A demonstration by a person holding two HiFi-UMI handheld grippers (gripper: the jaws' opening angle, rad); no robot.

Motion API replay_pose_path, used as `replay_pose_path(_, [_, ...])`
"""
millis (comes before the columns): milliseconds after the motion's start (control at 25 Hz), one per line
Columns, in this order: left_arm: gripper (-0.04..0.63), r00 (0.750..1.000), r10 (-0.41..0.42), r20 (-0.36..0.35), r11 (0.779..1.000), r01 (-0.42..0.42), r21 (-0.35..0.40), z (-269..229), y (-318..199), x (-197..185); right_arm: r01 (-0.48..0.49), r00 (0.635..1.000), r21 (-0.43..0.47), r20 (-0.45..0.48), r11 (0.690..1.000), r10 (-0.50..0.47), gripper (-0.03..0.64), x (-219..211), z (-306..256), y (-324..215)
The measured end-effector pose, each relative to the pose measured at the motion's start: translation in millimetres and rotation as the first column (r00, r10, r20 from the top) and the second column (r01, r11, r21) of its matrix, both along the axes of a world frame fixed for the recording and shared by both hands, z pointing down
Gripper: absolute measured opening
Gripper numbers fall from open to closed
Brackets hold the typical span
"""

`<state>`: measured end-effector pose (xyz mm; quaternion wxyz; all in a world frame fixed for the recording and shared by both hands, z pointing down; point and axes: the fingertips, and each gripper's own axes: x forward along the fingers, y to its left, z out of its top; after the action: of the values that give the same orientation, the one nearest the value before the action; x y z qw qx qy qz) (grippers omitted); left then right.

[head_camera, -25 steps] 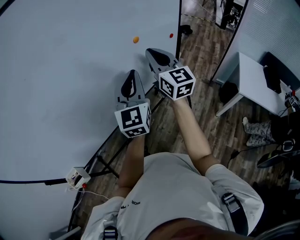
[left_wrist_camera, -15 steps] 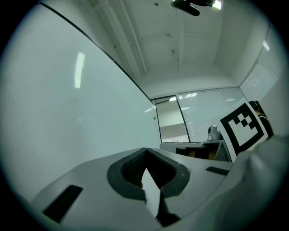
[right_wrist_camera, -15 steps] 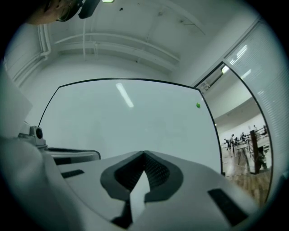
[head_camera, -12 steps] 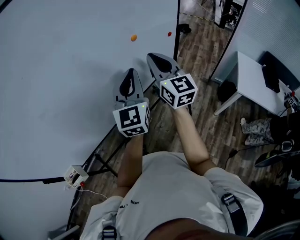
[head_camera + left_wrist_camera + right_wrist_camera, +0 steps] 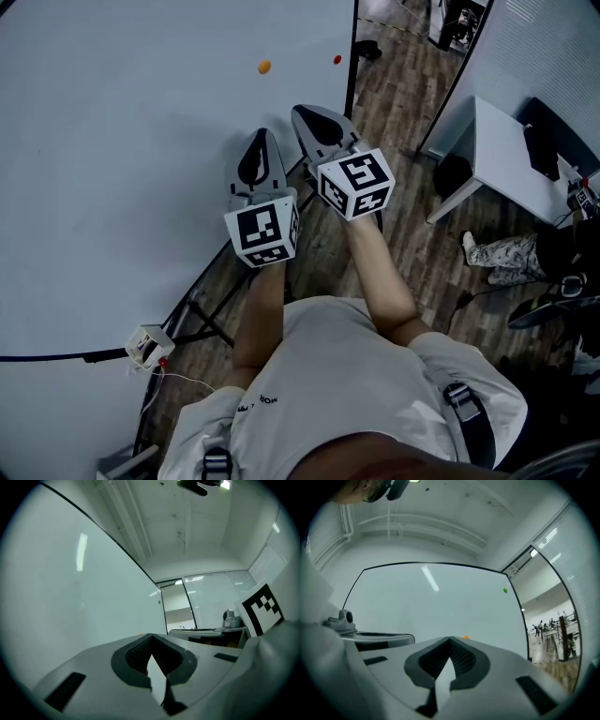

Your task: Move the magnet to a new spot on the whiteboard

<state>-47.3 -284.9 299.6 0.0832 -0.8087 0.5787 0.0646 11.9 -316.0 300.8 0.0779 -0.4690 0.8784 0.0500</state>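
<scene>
A small orange magnet [image 5: 264, 67] sticks on the big whiteboard [image 5: 122, 169], up and slightly left of both grippers and apart from them. In the right gripper view the orange magnet [image 5: 465, 637] peeks just over the jaw tips. My left gripper [image 5: 263, 136] is shut and empty, its tip in front of the board's lower right part. My right gripper [image 5: 303, 112] is beside it, also shut with nothing in it, pointing at the board near its right edge. The left gripper [image 5: 151, 635] and right gripper [image 5: 450, 639] show pads meeting at the tips.
A red magnet [image 5: 337, 59] sits near the board's right edge, and a green magnet [image 5: 505, 590] near its upper right corner. The board's stand legs [image 5: 211, 323] and a small white box [image 5: 142, 346] are on the wood floor. A white desk [image 5: 511, 155] stands at right.
The left gripper has moved a little forward toward the board. The right gripper has barely shifted. Both stay shut and empty.
</scene>
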Motion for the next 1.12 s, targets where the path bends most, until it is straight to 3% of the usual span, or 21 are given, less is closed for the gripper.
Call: replay_pose_path(1120, [0.003,1.000,-0.003,0.001,1.000,0.003,0.005,0.2,3.0,-2.9,-0.012,1.000,0.003,-0.011,1.000,0.012,0.014,1.6,6.6,21.2])
